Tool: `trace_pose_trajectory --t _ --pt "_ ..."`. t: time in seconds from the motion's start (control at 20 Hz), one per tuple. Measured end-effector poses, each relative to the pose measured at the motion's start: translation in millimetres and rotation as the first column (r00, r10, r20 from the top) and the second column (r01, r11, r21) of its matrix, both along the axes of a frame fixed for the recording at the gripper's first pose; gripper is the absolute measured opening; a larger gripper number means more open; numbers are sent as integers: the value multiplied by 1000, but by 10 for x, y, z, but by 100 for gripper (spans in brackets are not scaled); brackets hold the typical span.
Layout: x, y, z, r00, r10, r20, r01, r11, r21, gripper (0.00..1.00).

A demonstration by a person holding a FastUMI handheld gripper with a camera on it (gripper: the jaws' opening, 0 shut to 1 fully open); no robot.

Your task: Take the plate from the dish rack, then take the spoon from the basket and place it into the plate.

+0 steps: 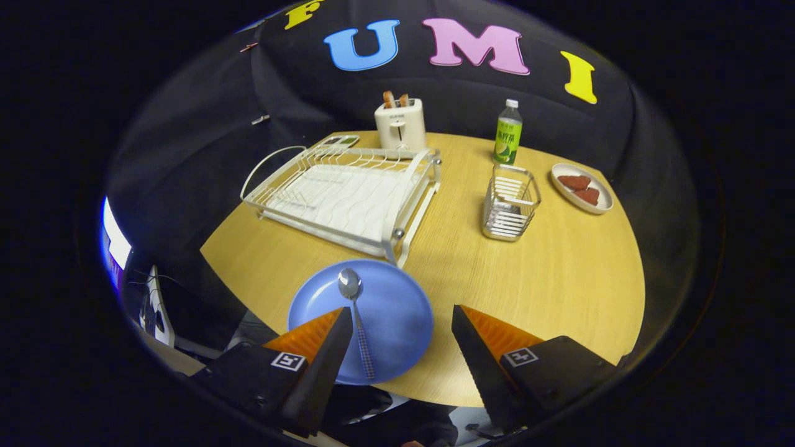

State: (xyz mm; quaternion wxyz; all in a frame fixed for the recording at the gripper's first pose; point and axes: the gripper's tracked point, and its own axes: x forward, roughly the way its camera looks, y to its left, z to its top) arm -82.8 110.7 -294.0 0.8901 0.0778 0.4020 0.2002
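Between your spread fingers [402,326], spoon [358,321] lies on plate [360,321] near tabletop [559,279] edge; a careless nudge could tip both off.

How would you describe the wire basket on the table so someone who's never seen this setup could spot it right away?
Start at the big white dish rack on the round wooden table. Beyond the rack's far side from the blue plate, past open tabletop, stands the wire basket, in front of a green bottle. It is the only small, upright, square metal cage there, far beyond the open gripper.
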Motion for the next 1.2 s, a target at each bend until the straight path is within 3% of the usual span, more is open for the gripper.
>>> trace_pose_trajectory --t 0.25,0.5,0.9,1.2 --pt "510 -378 699 983 -110 149 115 993 -30 99" --pt "878 -745 1363 939 -201 278 212 977 -6 98" --pt "980 -1213 2213 843 -278 460 312 950 3 98" --pt "911 -1276 2443 791 -307 530 332 942 50 96"
